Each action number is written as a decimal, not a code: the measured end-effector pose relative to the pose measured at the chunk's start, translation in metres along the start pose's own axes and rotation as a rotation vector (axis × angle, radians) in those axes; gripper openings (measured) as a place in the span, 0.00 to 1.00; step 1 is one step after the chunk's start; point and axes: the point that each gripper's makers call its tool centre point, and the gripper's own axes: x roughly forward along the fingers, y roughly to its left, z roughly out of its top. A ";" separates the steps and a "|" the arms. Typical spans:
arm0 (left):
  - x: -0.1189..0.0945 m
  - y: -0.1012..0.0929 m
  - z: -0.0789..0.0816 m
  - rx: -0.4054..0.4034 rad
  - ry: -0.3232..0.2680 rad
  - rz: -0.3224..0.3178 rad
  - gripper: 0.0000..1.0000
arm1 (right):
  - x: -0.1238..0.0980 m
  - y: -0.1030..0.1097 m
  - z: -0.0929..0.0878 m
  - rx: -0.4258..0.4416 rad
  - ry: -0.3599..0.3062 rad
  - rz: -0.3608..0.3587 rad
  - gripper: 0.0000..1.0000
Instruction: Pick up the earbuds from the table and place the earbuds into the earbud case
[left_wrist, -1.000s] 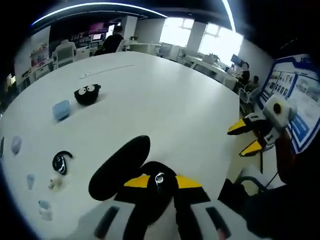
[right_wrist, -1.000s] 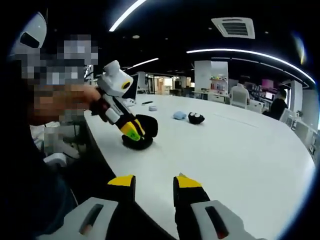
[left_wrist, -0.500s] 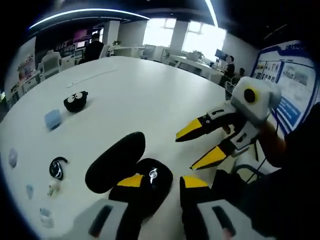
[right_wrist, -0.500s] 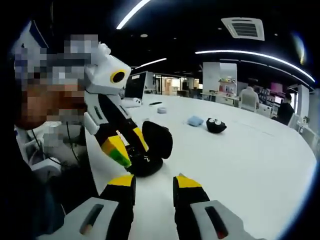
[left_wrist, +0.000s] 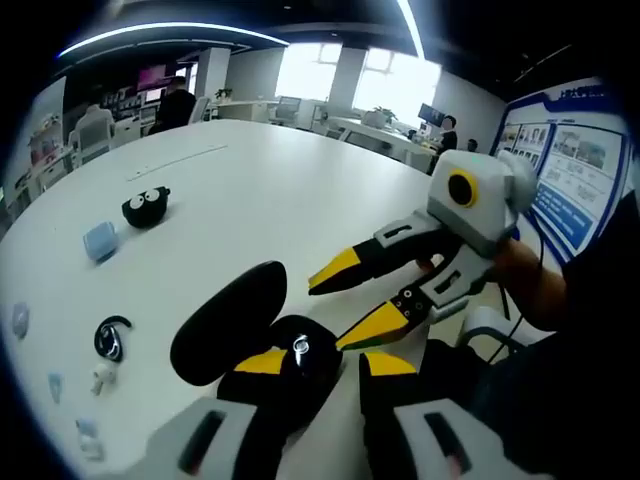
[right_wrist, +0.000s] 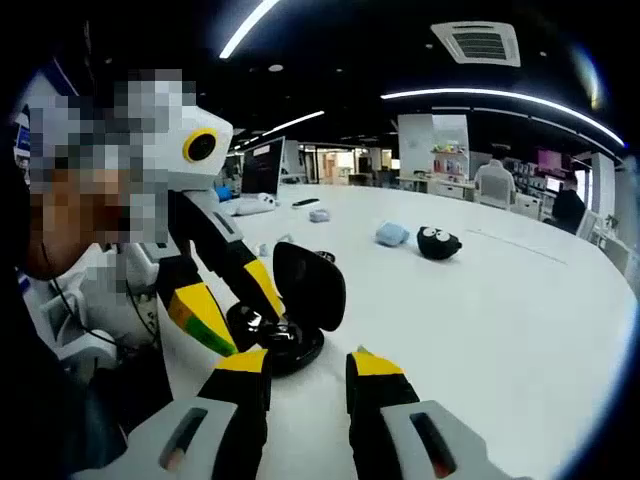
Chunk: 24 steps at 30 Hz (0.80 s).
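Mostly open white bench (left_wrist: 300, 190) is seen past the earbud case (left_wrist: 262, 335), with bare surface running far toward the back; the near edge (right_wrist: 190, 365) of the bench is seen just left of the case in the right gripper view. The earbud case is black, lid (right_wrist: 310, 285) raised, and sits close to that near edge. In the left gripper view the left tool (left_wrist: 325, 362) is placed right at the case, one yellow tip over the open base, jaws apart at a moderate gap; an earbud (left_wrist: 300, 347) is seen as a small shiny piece in the base between the tips, and whether it is gripped cannot be told. The right tool (left_wrist: 355, 298) enters that view from the right, jaws spread wide, nothing between them, its lower tip just beside the case. In the right gripper view the right tool (right_wrist: 307, 367) is seen at the bottom with the case base (right_wrist: 275, 345) just ahead of its jaws, and the left tool (right_wrist: 225, 310) reaches down into the base from the left. A second earbud (left_wrist: 108, 337), black, hook-shaped, lies on the bench well left of the case in the left gripper view. Further back a black plush toy with eyes (left_wrist: 145, 207) and a blue pouch (left_wrist: 100, 241) are set near each other; both are seen too in the right gripper view, toy (right_wrist: 438, 242) and pouch (right_wrist: 390, 234). Small pale items (left_wrist: 100, 377) lie near the hook earbud.
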 end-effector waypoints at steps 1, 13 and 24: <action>0.000 0.000 0.000 0.002 -0.003 -0.003 0.29 | 0.001 0.000 0.000 0.003 0.002 0.000 0.29; -0.007 0.006 0.000 -0.007 -0.055 -0.007 0.30 | -0.001 -0.003 0.006 -0.001 0.011 -0.017 0.28; -0.049 0.018 -0.020 -0.115 -0.191 0.055 0.40 | -0.014 -0.015 0.038 -0.072 0.020 -0.029 0.28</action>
